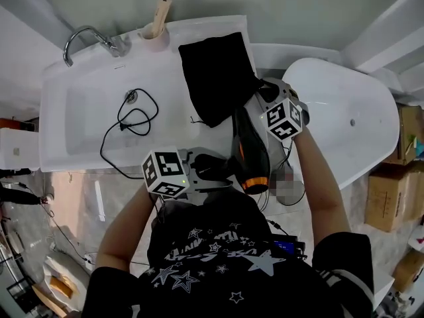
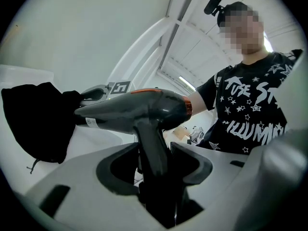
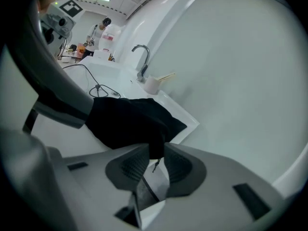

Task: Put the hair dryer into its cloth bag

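Note:
The dark grey hair dryer [image 1: 250, 152] with an orange ring is held by its handle in my left gripper [image 1: 212, 171], jaws shut on the handle [image 2: 153, 158]. Its nozzle [image 3: 53, 105] reaches into the mouth of the black cloth bag [image 1: 218, 78], which lies on the white counter. My right gripper [image 1: 265, 90] is at the bag's near edge. In the right gripper view its jaws [image 3: 155, 160] stand a little apart, with a fold of the bag's edge [image 3: 156, 146] and a drawstring hanging between the tips. The bag [image 2: 36, 121] sags at the left in the left gripper view.
A white sink [image 1: 73, 121] with a chrome faucet [image 1: 83, 38] and a cup [image 1: 156, 35] lies to the left. The dryer's black cord [image 1: 132, 121] loops across it. A white bathtub [image 1: 344, 111] is at the right, with cardboard boxes [image 1: 391, 197] beyond.

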